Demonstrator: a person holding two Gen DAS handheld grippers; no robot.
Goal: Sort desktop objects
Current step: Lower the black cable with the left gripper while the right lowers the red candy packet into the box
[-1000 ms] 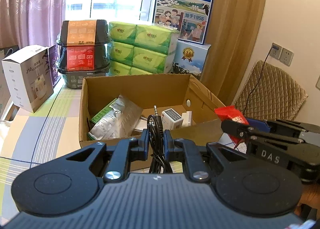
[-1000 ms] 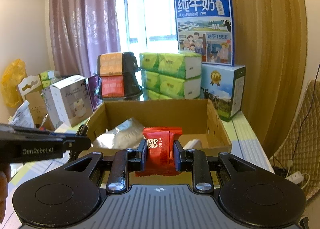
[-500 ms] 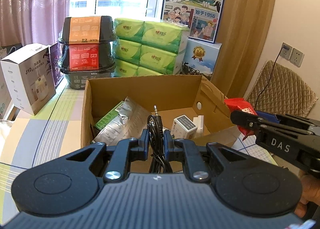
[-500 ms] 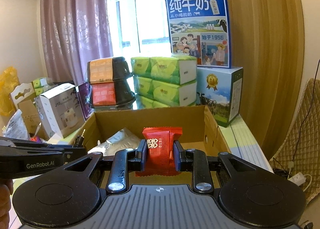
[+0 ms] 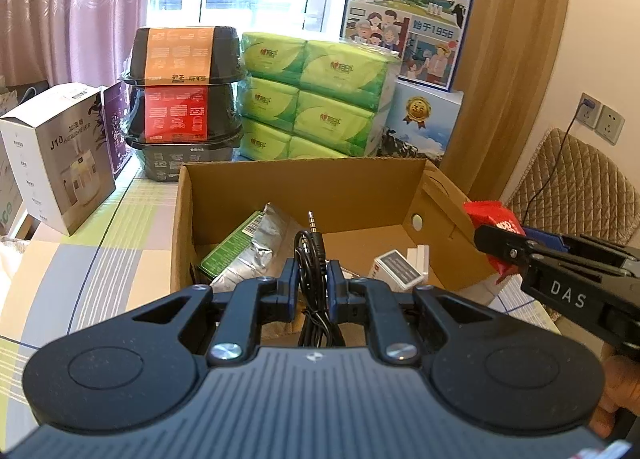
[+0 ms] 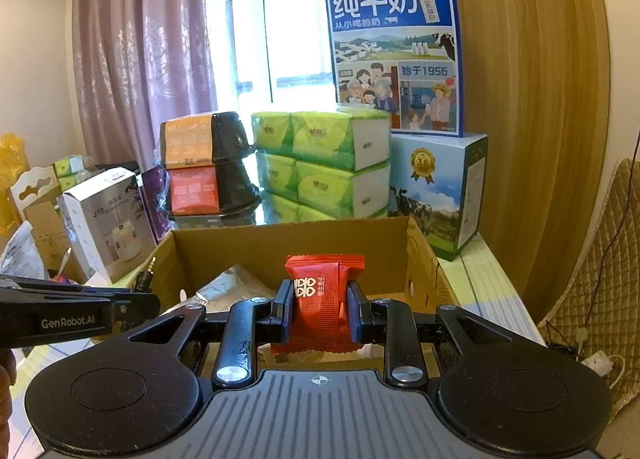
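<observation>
My left gripper (image 5: 313,279) is shut on a coiled black audio cable (image 5: 314,255) whose jack plug points up, just in front of the open cardboard box (image 5: 304,183). My right gripper (image 6: 318,305) is shut on a red snack packet (image 6: 320,299), held above the box's near edge (image 6: 296,237). In the left wrist view the right gripper (image 5: 502,249) with the red packet (image 5: 494,219) hangs beside the box's right wall. In the right wrist view the left gripper (image 6: 144,299) comes in from the left with the cable's plug (image 6: 146,277). Inside the box lie a silver-green pouch (image 5: 248,247) and a small white box (image 5: 398,269).
Behind the box stand stacked black food bowls (image 5: 184,99), green tissue packs (image 5: 316,99), a blue milk carton box (image 5: 412,15) and a white humidifier box (image 5: 60,155). A striped tablecloth (image 5: 80,259) covers the table; a quilted chair (image 5: 576,187) stands right.
Both grippers have risen and moved closer to the box, so its inside shows more. Each keeps its hold: cable in the left, red packet in the right.
</observation>
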